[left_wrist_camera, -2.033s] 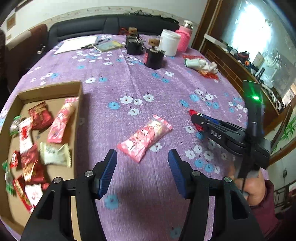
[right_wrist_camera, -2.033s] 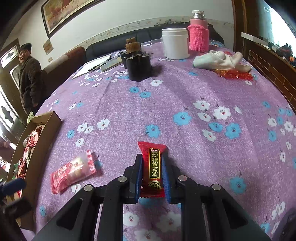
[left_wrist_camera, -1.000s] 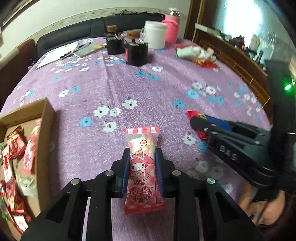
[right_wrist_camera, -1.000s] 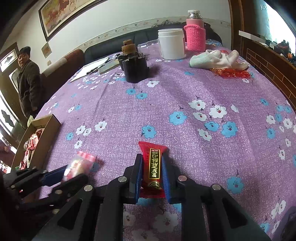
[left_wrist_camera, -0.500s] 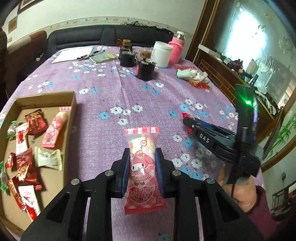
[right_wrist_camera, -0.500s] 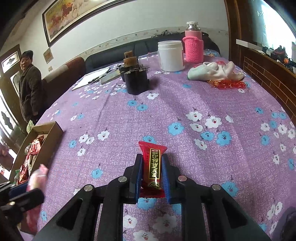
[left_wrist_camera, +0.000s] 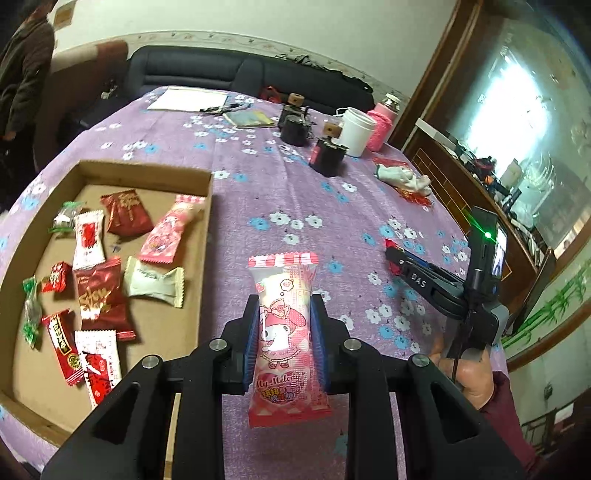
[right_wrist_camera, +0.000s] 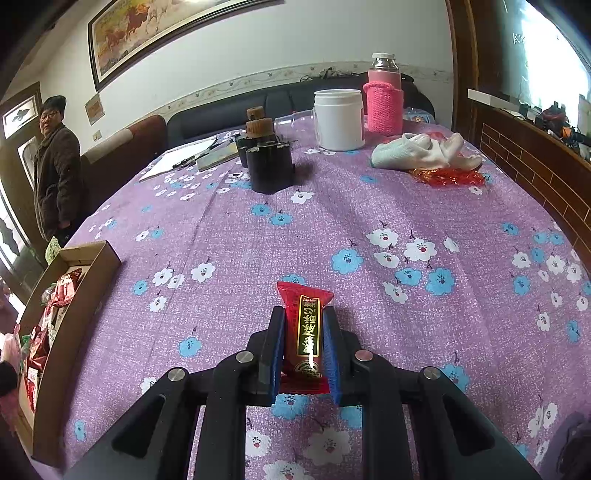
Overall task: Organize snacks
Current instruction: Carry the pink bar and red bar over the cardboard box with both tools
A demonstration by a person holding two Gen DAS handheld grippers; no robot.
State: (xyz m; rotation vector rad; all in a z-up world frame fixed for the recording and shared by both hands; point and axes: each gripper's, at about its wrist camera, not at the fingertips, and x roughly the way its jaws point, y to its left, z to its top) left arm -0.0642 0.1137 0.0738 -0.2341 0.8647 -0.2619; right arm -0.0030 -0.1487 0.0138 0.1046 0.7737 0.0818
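The left tongs are closed on a pink snack packet; the right tongs clamp a red snack bar.

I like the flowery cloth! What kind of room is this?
Probably a living room in someone's home. A dark sofa sits behind the table's flowered purple tablecloth, a framed horse painting hangs on the wall, and a pink-sleeved flask stands on the table.
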